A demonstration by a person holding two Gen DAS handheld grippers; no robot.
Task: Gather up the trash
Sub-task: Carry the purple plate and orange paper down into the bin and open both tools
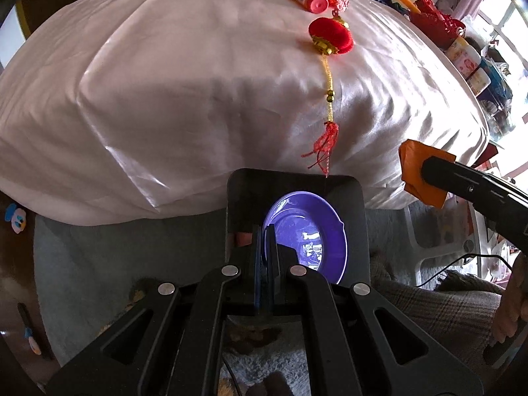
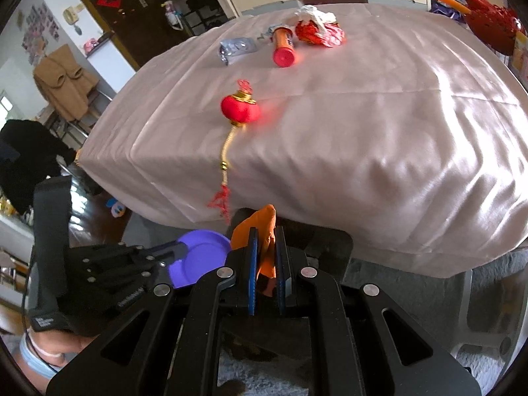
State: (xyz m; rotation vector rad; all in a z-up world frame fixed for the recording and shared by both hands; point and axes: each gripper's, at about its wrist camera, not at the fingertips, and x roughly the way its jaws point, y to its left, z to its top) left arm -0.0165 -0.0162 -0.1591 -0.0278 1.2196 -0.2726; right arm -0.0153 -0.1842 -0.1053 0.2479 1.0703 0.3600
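1. Trash in hand: the right claw [image 2: 265, 264] is clamped on a crumpled orange paper [image 2: 264, 231], which sticks up between the blue pads [image 2: 252, 264] just beside the near edge of the worktop [image 2: 363, 132].
2. The left claw [image 1: 264, 257] is clamped on the rim of a purple plate [image 1: 307, 227], held tilted on edge just below that same near edge, above a dark bin-like container [image 1: 353, 217]. What the bin is exactly I cannot tell.
3. The paper looks light, soft and easily crushed; a pinch anywhere on its bunched middle should hold, though a loose corner could tear or slip.
4. The plate looks stiff, smooth plastic, likely slippery; the rim is the only sensible hold, and a thin edge grip may let it swing.
5. Farther back on the worktop lie a red lantern ornament [image 2: 240, 109] with its tassel hanging over the near edge, an orange tube [image 2: 283, 48], a clear blister pack [image 2: 236, 48] and a red-and-white wrapper [image 2: 318, 29], the last three clustered at the far edge.
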